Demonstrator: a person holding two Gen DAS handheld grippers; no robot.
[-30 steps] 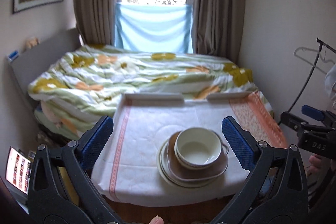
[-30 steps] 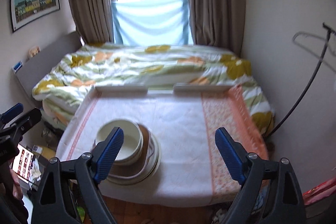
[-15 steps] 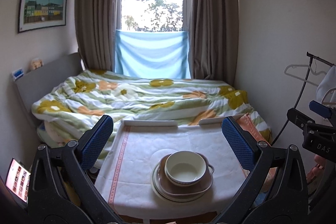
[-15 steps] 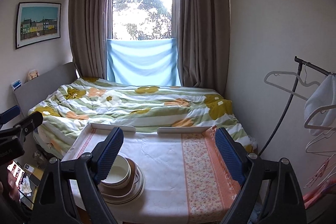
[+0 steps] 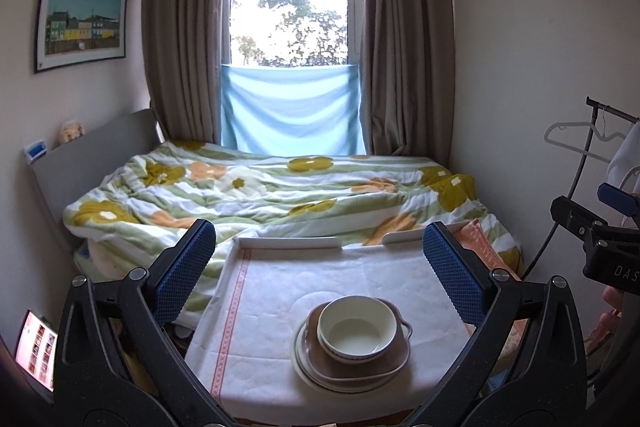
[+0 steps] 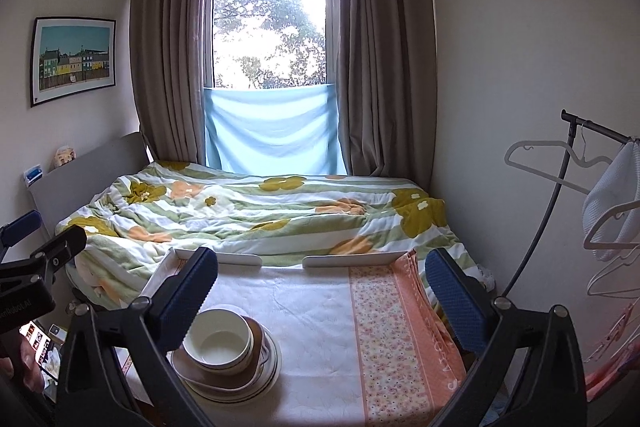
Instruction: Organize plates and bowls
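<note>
We are holding our left gripper (image 5: 320,275) with its jaws spread wide and nothing between them, the blue pads standing well apart above the table (image 5: 280,291). Our right gripper (image 6: 320,295) is opening its jaws, and nothing is lying between them either; its left pad is showing in front of the dishes without touching them. The dishes are sitting in one stack near the table's front edge, toward its left side as the right wrist camera is showing it, on the white part of the cloth. At the bottom a cream plate (image 5: 308,373) is lying flat, a brown dish (image 5: 400,355) with small side handles is resting on it, and a cream bowl (image 5: 357,331) is sitting upright on top, empty. The orange patterned strip (image 6: 394,339) of the cloth is running along the table's right edge, well apart from the stack. Beyond the table's far edge a flowered quilt (image 6: 256,211) is covering a bed, and behind it brown curtains (image 6: 384,75) are flanking a bright window (image 6: 268,19).
</note>
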